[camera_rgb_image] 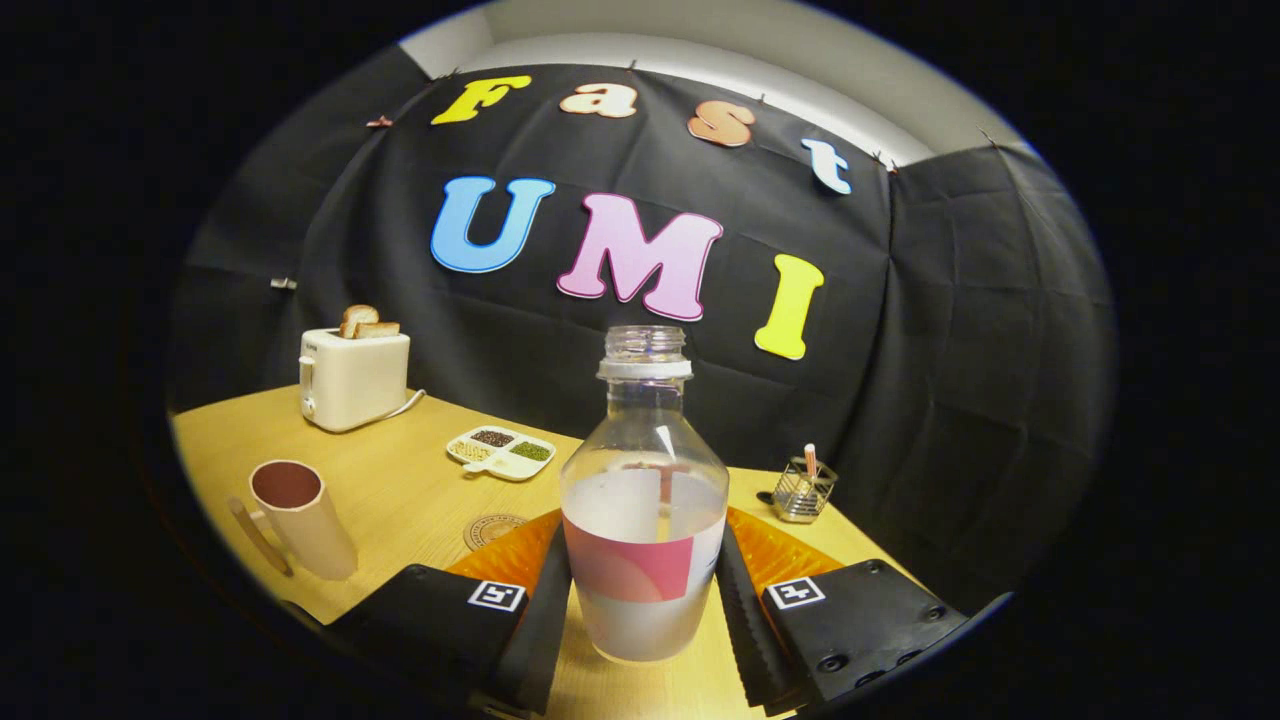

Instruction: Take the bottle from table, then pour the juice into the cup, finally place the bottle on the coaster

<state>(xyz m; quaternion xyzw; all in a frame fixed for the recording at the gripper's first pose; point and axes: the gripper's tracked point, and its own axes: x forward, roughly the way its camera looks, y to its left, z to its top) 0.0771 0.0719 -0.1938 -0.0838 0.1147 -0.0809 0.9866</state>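
Here the uncapped bottle [643, 520] is kept upright at lower centre, clamped on both sides by the tool [643, 600], so juice is saved for the cup [300, 518] at lower left.

The gripper [645, 590] pointed forward, level with the tabletop, its two fingers spread apart, one at seven o'clock and the other at five o'clock of the bottle [643, 500]. Both inner faces pressed against the bottle's lower sides, clamping it upright between them. No hand or wrist could be seen.
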